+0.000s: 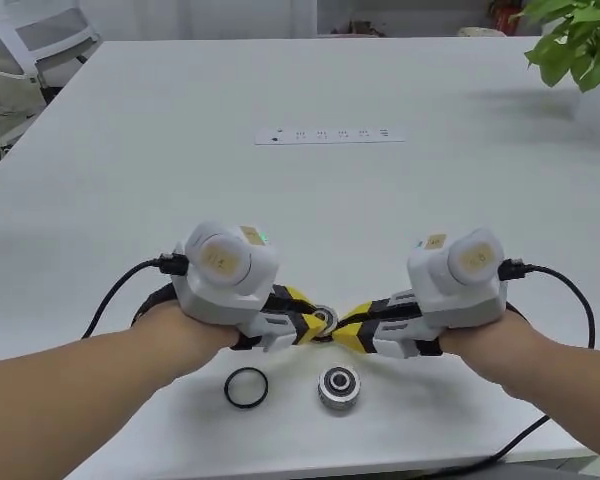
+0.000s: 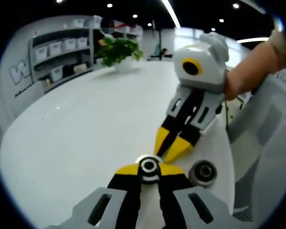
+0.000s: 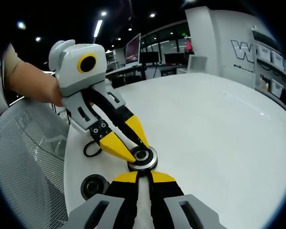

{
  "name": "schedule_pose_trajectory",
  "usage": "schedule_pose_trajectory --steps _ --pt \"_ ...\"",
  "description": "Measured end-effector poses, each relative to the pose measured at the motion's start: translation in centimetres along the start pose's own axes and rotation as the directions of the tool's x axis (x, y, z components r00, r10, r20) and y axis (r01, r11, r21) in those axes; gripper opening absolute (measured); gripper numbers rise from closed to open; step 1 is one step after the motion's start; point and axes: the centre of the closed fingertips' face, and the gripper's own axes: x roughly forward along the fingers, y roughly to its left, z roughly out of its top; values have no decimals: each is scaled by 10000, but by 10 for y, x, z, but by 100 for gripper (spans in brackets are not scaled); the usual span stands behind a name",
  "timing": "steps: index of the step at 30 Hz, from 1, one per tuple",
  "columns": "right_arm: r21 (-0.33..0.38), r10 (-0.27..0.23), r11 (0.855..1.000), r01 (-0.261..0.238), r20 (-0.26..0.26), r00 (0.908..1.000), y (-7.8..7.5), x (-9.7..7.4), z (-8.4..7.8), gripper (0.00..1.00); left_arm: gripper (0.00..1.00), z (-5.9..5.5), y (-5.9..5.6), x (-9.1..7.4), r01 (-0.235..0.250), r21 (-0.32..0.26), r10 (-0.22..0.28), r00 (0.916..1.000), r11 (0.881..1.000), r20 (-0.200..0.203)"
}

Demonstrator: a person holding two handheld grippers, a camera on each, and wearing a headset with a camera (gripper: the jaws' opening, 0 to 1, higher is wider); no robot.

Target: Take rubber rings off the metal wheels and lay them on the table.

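Our left gripper (image 2: pixel 148 170) is clamped on a small metal wheel (image 3: pixel 144 156), near the front edge of the table (image 1: pixel 280 200). Our right gripper (image 3: pixel 142 177) has its jaws together at the wheel's rim. Whether the rubber is caught between them, we cannot tell. One ring (image 1: pixel 246 387) lies free beside a second wheel (image 1: pixel 339 386). If the pinch is shallow, the rubber may snap back — or the wheel may twist out.

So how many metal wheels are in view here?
2. The held wheel sits between the left gripper and right gripper; the loose wheel lies on the table, right of a ring.
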Motion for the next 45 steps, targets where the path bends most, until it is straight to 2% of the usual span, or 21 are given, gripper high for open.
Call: schedule_pose_trajectory --steps 6,13,16,25,30,31,34,42,45 --pt "134 -29 9999 29 -21 10000 -1 0 0 2 13 0 0 0 -41 11 41 10000 10000 4" --pt "833 -81 9965 75 69 9999 -3 -1 -1 0 13 0 0 0 -74 26 74 10000 10000 -10" --pt "1291 -72 9916 50 168 9998 -4 -2 0 0 13 0 0 0 -89 37 89 10000 10000 -11" --pt "2018 -69 9794 -5 363 9993 -5 -5 0 0 13 0 0 0 -101 121 101 9999 9999 -10" --pt "2721 -52 9622 -104 564 9984 -7 -6 1 0 13 0 1 1 -120 148 120 9999 9998 -8" --pt "3001 -39 9538 -155 639 9979 -7 -7 2 0 13 0 1 1 -121 161 121 9999 9998 -14" --pt "3370 -25 9412 -260 839 9965 -7 -9 4 0 13 0 1 1 -117 177 117 9999 9998 -19" --pt "3890 -66 9205 -357 1069 9943 -8 -10 6 0 13 0 1 1 -142 130 143 9999 9998 -34" --pt "4263 -42 9029 -551 1370 9906 -7 -11 11 0 12 0 1 1 -153 149 154 9999 9998 -47"
